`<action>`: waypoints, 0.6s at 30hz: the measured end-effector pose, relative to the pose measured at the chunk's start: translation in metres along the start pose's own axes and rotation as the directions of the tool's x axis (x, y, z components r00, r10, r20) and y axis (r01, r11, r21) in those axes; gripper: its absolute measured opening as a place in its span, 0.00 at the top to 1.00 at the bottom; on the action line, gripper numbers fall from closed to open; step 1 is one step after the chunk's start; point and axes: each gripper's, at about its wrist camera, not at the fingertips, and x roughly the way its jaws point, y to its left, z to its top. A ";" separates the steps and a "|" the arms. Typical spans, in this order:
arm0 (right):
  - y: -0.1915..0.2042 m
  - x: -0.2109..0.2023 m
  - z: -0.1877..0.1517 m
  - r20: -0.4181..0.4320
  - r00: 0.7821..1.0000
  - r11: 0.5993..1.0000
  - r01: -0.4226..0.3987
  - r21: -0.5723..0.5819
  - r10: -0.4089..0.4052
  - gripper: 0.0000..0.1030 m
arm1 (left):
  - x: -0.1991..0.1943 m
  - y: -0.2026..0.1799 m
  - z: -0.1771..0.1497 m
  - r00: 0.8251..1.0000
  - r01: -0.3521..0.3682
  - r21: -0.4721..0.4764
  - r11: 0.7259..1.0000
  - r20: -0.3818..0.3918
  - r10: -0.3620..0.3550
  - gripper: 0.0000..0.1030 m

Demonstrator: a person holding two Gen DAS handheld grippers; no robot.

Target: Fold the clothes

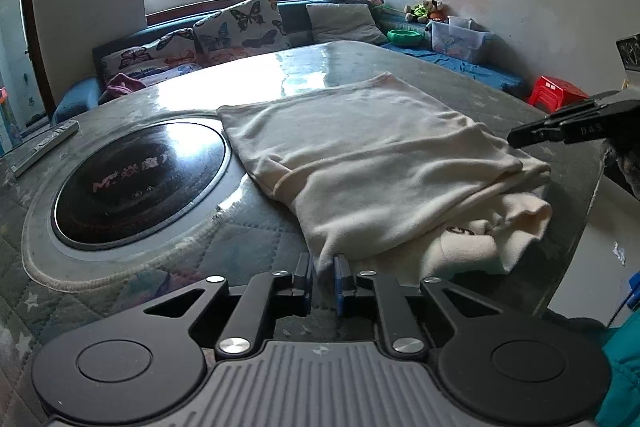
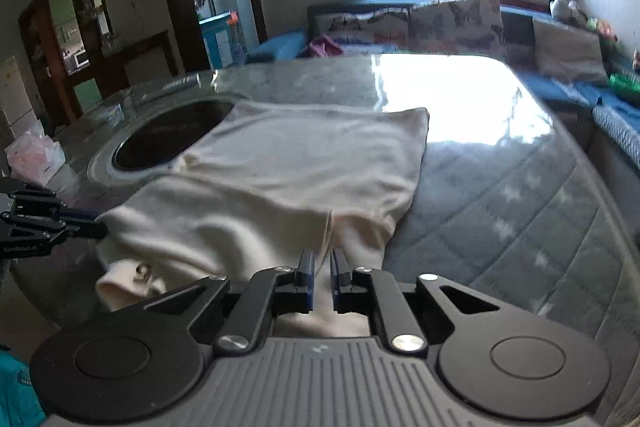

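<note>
A cream garment lies partly folded on the glass-topped table, its near layers bunched at the table's edge. My left gripper is shut on the garment's near corner. My right gripper is nearly closed on a fold of the same garment at its near edge. The right gripper shows in the left wrist view at the garment's right side. The left gripper shows in the right wrist view at the garment's left corner.
A round black induction cooker is set into the table left of the garment. A remote lies at the far left. A sofa with butterfly cushions, a plastic box and a red stool stand beyond the table.
</note>
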 end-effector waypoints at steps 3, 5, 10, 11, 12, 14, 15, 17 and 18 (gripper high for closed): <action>0.002 0.004 0.008 0.016 1.000 0.999 -0.020 -0.025 0.020 0.92 | -0.005 0.000 0.005 1.000 0.000 0.009 1.000 0.026 0.000 0.86; 0.007 0.011 0.010 0.018 0.999 0.998 -0.038 -0.045 0.039 0.91 | -0.007 -0.002 0.009 0.999 0.001 0.014 1.000 0.043 -0.002 0.86; 0.015 0.030 0.009 -0.018 0.998 0.995 -0.066 -0.075 0.064 0.91 | -0.010 0.001 0.013 0.999 -0.022 0.012 1.000 0.050 0.022 0.87; 0.016 0.030 0.007 -0.025 0.998 0.994 -0.067 -0.083 0.065 0.91 | -0.011 0.003 0.012 0.999 -0.028 0.009 1.000 0.046 0.028 0.87; 0.017 0.028 0.005 -0.027 0.998 0.993 -0.067 -0.096 0.064 0.91 | -0.011 0.004 0.011 0.999 -0.034 0.005 0.999 0.043 0.034 0.87; 0.021 0.023 0.004 -0.025 0.997 0.990 -0.070 -0.123 0.067 0.88 | -0.009 -0.003 0.012 0.999 -0.019 0.041 0.999 0.046 0.017 0.87; 0.022 0.020 0.004 -0.025 0.997 0.988 -0.077 -0.132 0.074 0.84 | -0.007 -0.008 0.012 0.999 -0.006 0.067 0.998 0.049 0.003 0.87; 0.024 0.014 0.003 -0.025 0.996 0.985 -0.088 -0.149 0.085 0.81 | -0.004 -0.019 0.013 0.998 0.019 0.120 0.993 0.054 -0.025 0.82; 0.025 0.013 0.003 -0.026 0.996 0.984 -0.090 -0.157 0.087 0.81 | -0.003 -0.025 0.013 0.998 0.031 0.146 0.989 0.056 -0.040 0.78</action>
